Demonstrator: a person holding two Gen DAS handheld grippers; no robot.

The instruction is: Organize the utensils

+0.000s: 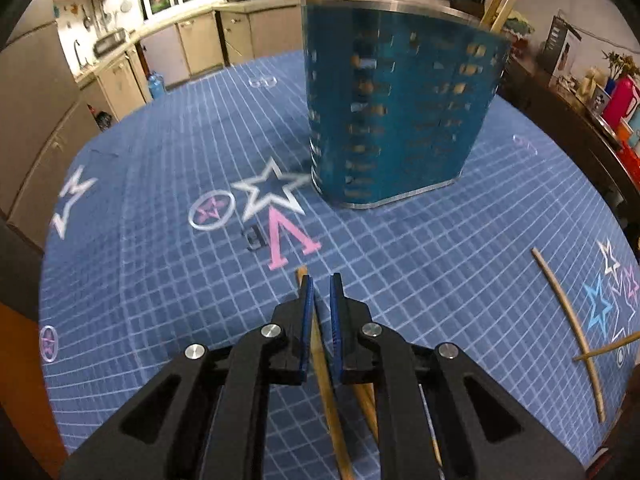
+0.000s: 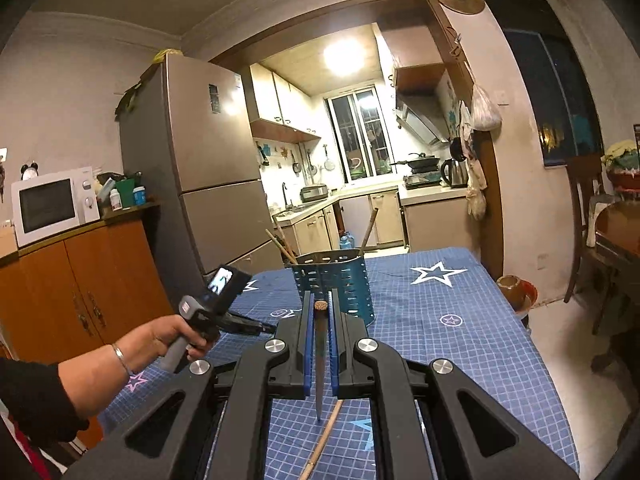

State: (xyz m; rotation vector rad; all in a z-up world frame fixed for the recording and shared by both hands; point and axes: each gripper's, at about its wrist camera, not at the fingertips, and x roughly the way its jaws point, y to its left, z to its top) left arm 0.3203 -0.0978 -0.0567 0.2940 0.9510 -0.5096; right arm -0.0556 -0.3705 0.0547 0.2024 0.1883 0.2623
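Note:
A blue perforated metal utensil holder stands on the blue grid mat and holds several chopsticks; it also shows in the right wrist view. My left gripper hovers low over the mat before the holder, jaws nearly closed around a wooden chopstick that runs under them. Another chopstick lies beside it. My right gripper is shut on a dark chopstick, held raised above the table with its round end toward the holder. The left gripper shows in a person's hand.
Two crossed chopsticks lie on the mat at the right. One more chopstick lies on the mat below my right gripper. A fridge, an orange cabinet with a microwave and a wooden chair surround the table.

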